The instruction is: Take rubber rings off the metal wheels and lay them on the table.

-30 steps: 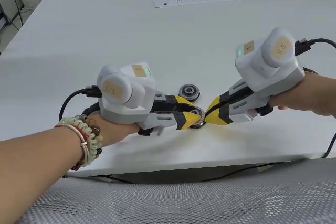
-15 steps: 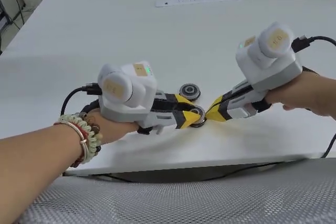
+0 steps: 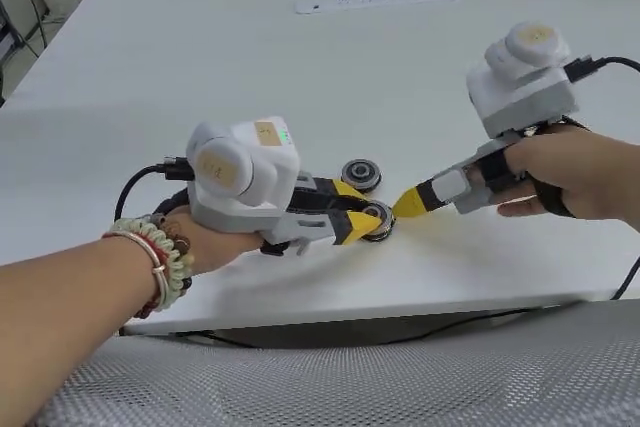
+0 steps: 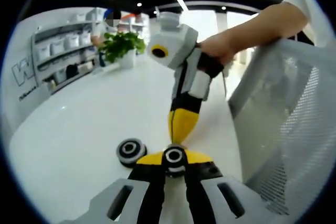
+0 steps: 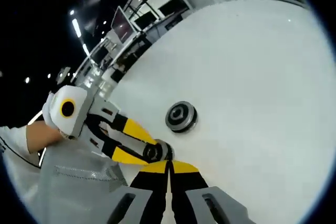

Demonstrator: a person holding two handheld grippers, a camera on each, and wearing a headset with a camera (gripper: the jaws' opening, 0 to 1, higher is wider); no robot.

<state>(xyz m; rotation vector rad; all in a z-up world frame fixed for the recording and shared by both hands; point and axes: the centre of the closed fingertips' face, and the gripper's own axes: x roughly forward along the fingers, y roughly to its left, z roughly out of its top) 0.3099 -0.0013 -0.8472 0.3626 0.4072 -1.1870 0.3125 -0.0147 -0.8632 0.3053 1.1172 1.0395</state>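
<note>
Rubber should stretch yet cling; I'd pinch the ring [image 4: 166,156] at its outer edge. My left gripper [image 3: 370,221] clamps the metal wheel [image 3: 379,218] near the table [image 3: 300,77] front; my right gripper [image 3: 407,205], jaws together, points just beside it.

A large grey letter "W" stands on the white back wall [image 4: 22,71] in the left gripper view; the smaller line under it is too blurred to read. The tan square sticker [image 3: 265,133] atop the left gripper [image 3: 371,218] bears print too small to read
</note>
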